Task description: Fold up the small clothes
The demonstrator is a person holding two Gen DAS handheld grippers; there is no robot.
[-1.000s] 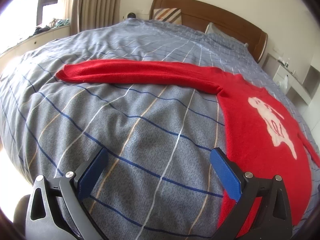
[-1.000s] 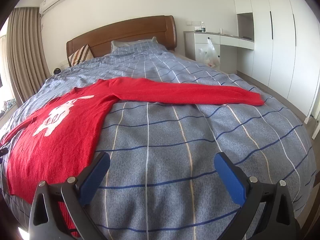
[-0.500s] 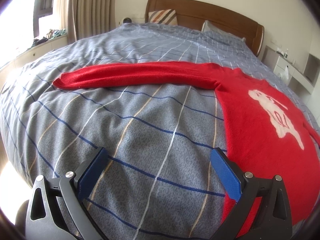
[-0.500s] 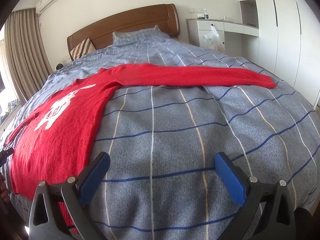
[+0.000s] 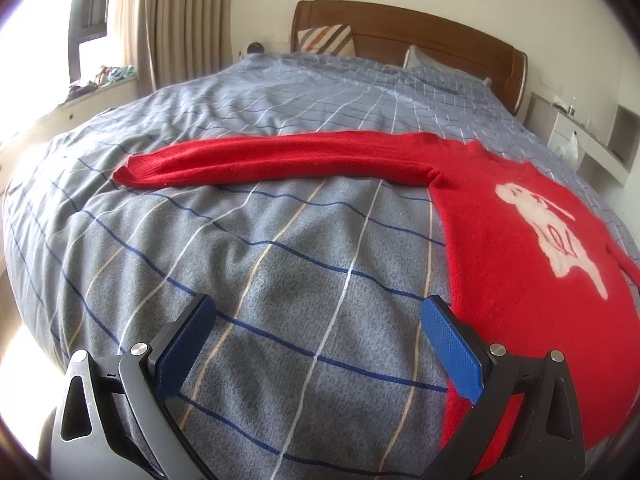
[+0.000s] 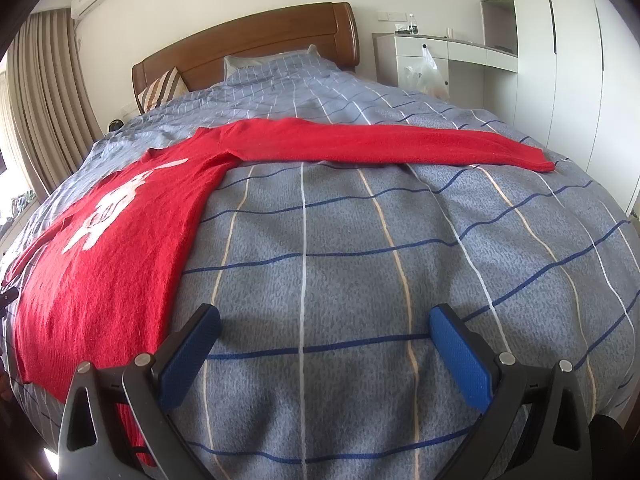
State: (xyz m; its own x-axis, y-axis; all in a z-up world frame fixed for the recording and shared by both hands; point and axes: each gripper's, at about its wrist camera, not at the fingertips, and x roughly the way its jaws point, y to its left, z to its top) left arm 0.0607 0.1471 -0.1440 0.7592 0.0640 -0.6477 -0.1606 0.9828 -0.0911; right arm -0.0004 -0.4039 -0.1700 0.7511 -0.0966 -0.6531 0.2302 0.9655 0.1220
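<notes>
A red sweater [image 5: 516, 264] with a white animal print lies flat on the bed, both sleeves stretched straight out. In the left wrist view its left sleeve [image 5: 280, 160] reaches across the middle and the body fills the right side. The right wrist view has the body [image 6: 100, 248] at left and the other sleeve [image 6: 400, 144] running right. My left gripper [image 5: 316, 344] is open above the bedcover, its right finger over the sweater's edge. My right gripper [image 6: 324, 352] is open over bare bedcover, just right of the sweater's hem.
The bed has a grey-blue checked cover [image 6: 360, 260], a wooden headboard [image 6: 248, 44] and pillows [image 5: 324, 38]. Curtains [image 5: 176, 20] and a window ledge stand at the left, white cupboards [image 6: 560, 60] and a shelf with a hanging plastic bag [image 6: 426, 74] at the right.
Both grippers have drawn lower and nearer to the bed's foot, so the sweater sits lower and larger in each view. Both stay open; the sweater has not moved.
</notes>
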